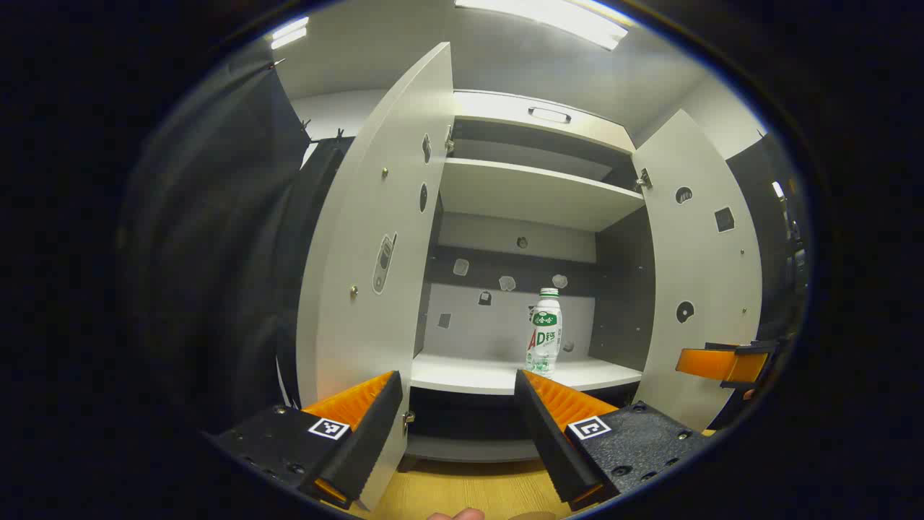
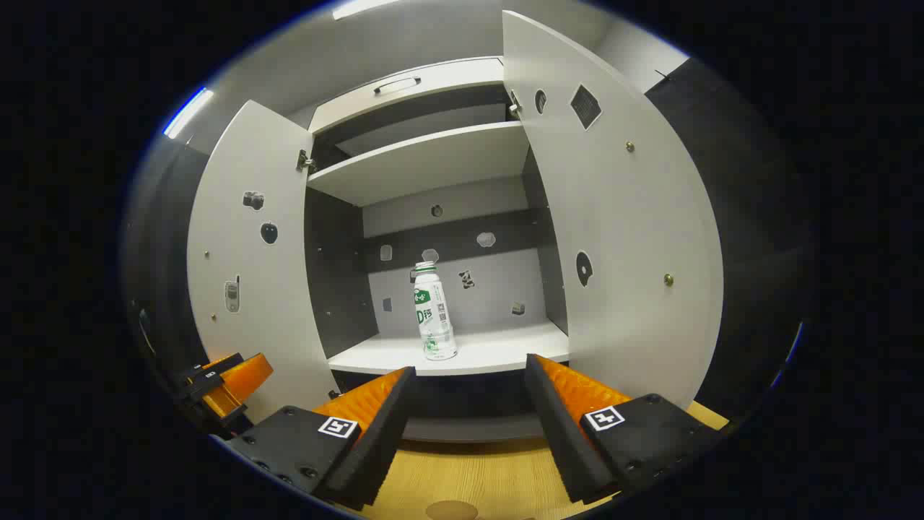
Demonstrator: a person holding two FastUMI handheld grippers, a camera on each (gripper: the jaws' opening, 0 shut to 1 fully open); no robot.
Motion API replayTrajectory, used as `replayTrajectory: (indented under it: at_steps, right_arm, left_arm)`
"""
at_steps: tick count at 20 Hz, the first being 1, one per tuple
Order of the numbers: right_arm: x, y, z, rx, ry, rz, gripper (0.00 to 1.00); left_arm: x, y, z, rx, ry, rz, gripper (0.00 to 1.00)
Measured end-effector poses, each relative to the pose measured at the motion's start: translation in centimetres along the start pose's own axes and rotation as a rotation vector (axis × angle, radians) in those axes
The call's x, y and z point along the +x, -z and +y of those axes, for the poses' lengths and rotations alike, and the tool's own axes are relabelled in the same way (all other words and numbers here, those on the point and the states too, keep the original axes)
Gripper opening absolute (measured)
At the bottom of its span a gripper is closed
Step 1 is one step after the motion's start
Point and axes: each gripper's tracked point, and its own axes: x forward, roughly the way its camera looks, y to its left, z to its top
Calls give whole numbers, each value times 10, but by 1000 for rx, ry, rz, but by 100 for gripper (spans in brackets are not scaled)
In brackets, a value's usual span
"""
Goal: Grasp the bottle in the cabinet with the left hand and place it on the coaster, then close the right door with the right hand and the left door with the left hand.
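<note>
Left hand-held gripper (image 1: 458, 404) is released, its two fingers spread wide and holding nothing, poised in front of the open white two-door cabinet (image 1: 538, 195). Beyond and slightly right of its fingertips, well apart from them, stands the white plastic bottle with green cap and green-and-red label (image 1: 544, 332), upright on the lower white shelf (image 1: 476, 375) toward its right half. Right hand-held gripper (image 2: 469, 404) is likewise released with fingers apart, gripping nothing; in the right gripper view the bottle (image 2: 434, 312) sits ahead between the finger lines, near the shelf's front edge. Both white doors, left door (image 1: 375, 238) and right door (image 1: 696, 267), stand swung fully outward. Upper shelf (image 1: 534, 191) carries nothing visible. Light wooden desk (image 2: 469, 477) lies beneath both grippers; a round brown coaster (image 2: 451, 510) is partly visible at its near edge.
</note>
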Motion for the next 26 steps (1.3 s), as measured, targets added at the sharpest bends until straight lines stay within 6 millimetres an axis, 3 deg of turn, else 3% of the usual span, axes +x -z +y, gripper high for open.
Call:
replayTrajectory:
  at_steps: [8,19,26]
  right_arm:
    - [-30,10,9,-3,-6,14,98]
    - [-44,14,7,9,-1,15,98]
    - [-51,7,3,1,4,2,98]
  left_arm:
    - [-18,5,7,-15,-19,16,95]
    - [-33,8,11,-5,-32,29,95]
    - [-30,0,13,-31,-33,17,95]
